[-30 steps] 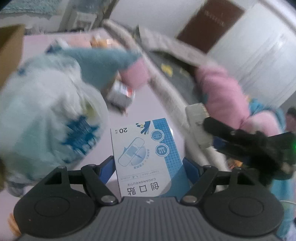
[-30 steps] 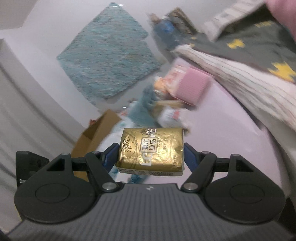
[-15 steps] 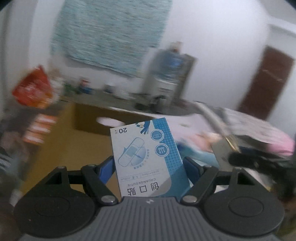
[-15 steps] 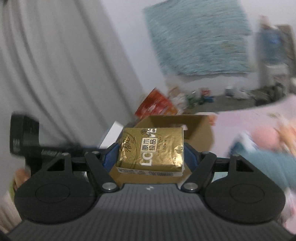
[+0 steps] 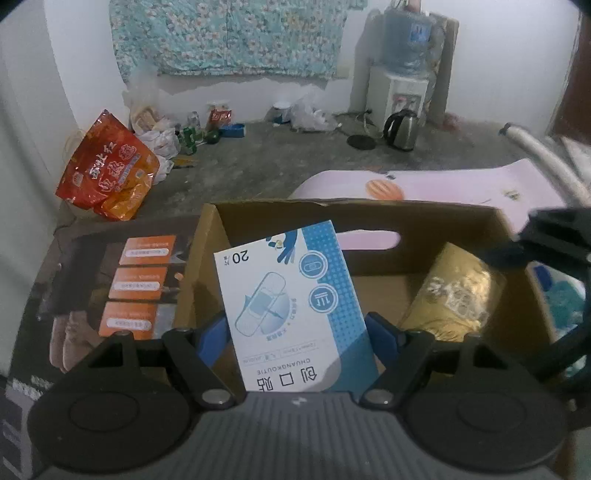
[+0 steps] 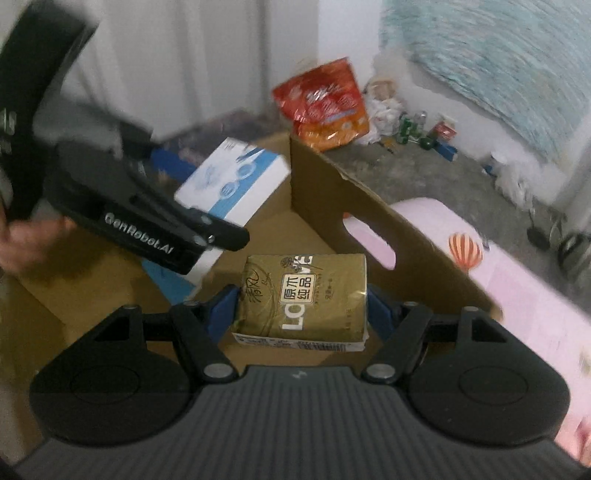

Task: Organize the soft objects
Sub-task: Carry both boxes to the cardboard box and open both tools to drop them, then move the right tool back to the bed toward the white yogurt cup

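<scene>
L gripper pinching bandage box by side edges, R gripper pinching gold tissue pack; both hanging over open cardboard box ahead/below tips, likely for drop-in.

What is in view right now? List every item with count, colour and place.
White and blue bandage box: one, clamped in the left gripper, over the box.
Gold tissue pack: one, clamped in the right gripper, over the box.
Brown cardboard box: one, open, below both grippers.
Red and orange snack bag: one, on the grey floor by the left wall.
Steel electric kettle: one, on the floor beside the dispenser.
White water dispenser: one, blue bottle on top, against the far wall.
Teal floral cloth: one, hung on the wall.
Pink sheet: one, balloon print, beyond the box.
Left gripper: black, blue pads.
Right gripper: black, blue pads.
</scene>
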`<state>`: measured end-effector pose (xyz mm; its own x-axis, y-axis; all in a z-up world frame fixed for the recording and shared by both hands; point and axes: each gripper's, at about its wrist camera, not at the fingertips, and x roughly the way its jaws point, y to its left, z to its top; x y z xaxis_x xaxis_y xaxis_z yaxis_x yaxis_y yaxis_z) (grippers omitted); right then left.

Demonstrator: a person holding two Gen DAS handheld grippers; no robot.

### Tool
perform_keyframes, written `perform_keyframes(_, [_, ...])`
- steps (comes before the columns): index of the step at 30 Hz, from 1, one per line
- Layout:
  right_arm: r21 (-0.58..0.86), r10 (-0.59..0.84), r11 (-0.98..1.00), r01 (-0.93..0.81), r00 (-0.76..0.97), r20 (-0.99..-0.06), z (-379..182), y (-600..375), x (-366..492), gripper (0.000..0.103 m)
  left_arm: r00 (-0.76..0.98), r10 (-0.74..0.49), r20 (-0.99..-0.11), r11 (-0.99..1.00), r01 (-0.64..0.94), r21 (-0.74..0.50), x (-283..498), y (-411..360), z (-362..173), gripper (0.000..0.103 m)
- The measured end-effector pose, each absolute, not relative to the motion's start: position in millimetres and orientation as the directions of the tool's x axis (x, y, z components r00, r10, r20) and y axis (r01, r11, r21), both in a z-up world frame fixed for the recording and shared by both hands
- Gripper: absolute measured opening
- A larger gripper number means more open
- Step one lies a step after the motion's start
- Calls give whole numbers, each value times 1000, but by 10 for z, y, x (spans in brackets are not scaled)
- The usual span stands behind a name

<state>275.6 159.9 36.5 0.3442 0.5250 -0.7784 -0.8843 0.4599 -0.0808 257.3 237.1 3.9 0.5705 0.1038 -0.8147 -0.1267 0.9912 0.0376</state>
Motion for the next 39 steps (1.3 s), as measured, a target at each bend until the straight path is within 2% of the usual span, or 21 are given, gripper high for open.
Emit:
perform_keyframes(5, [-189, 487, 386, -903, 373, -790, 184, 1957, 2857, 73, 548, 152, -822, 987, -120, 103, 2772, 2417, -93, 80])
perform_keyframes(9, [-243, 479, 318, -916, 377, -793, -25, 2185, 2898, 74, 531, 199, -824, 980, -121, 159, 2881, 2409, -218, 84])
perform_keyframes(12, [-282, 437, 267, -922, 377, -817, -200, 2350, 2907, 74, 525, 200, -827, 980, -125, 157, 2900, 2393, -242, 86])
perform_keyframes(20, [-322, 467, 243, -915, 401, -788, -206, 2379, 2858, 76, 549, 227, -804, 972, -172, 157, 2926, 2423, -137, 86])
perform_keyframes(25, [-301, 508, 295, -907, 415, -754, 3, 2063, 2891, 76, 579, 222, -785, 970, -209, 120, 2771, 2396, 63, 88])
perform_keyframes(30, [-243, 581, 399, -884, 449, -679, 418, 1429, 2788, 76, 619, 177, -765, 974, -220, 48, 2540, 2312, 352, 89])
perform_keyframes(36, [-73, 680, 568, -820, 517, -520, 963, 149, 2378, 76, 679, 84, -730, 988, -151, -27, 2056, 1927, 714, 93])
perform_keyframes(39, [24, 670, 666, -745, 584, -459, 1085, -629, 2109, 76, 694, 41, -719, 994, -103, -43, 1804, 1632, 812, 93])
